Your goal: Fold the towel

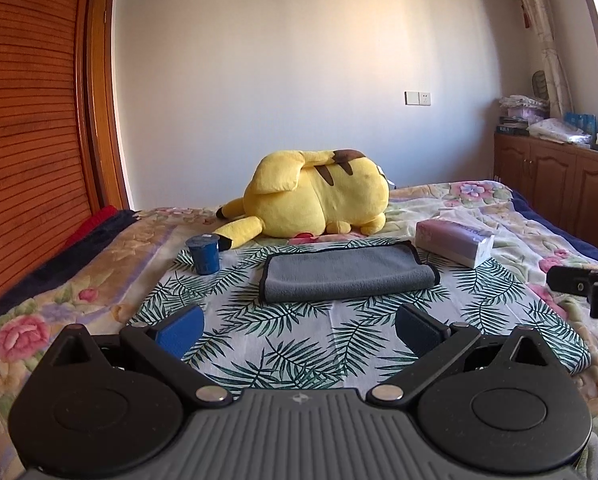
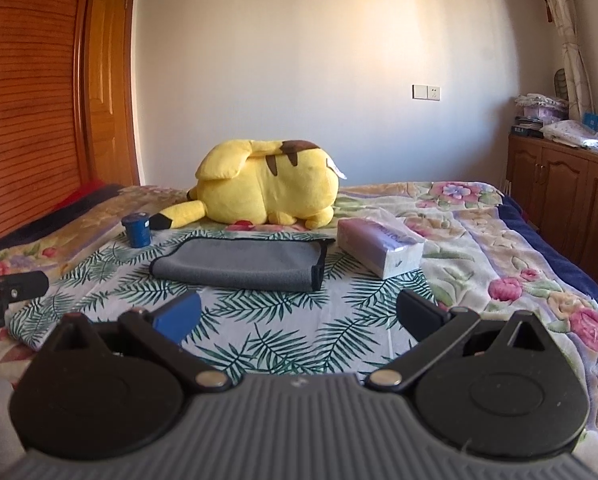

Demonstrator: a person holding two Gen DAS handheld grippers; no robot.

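Note:
A grey towel with black trim (image 1: 345,272) lies folded over on a leaf-print cloth (image 1: 299,344) on the bed; it also shows in the right wrist view (image 2: 243,264). My left gripper (image 1: 299,330) is open and empty, held low over the cloth a little in front of the towel. My right gripper (image 2: 299,316) is open and empty, also in front of the towel, to its right. The right gripper's body shows at the right edge of the left wrist view (image 1: 587,286); the left gripper's body shows at the left edge of the right wrist view (image 2: 7,288).
A yellow plush toy (image 1: 319,200) lies behind the towel. A blue cup (image 1: 203,254) stands at the towel's left, a tissue pack (image 1: 455,240) at its right. A wooden wardrobe (image 1: 27,140) is on the left, low cabinets (image 1: 559,184) on the right.

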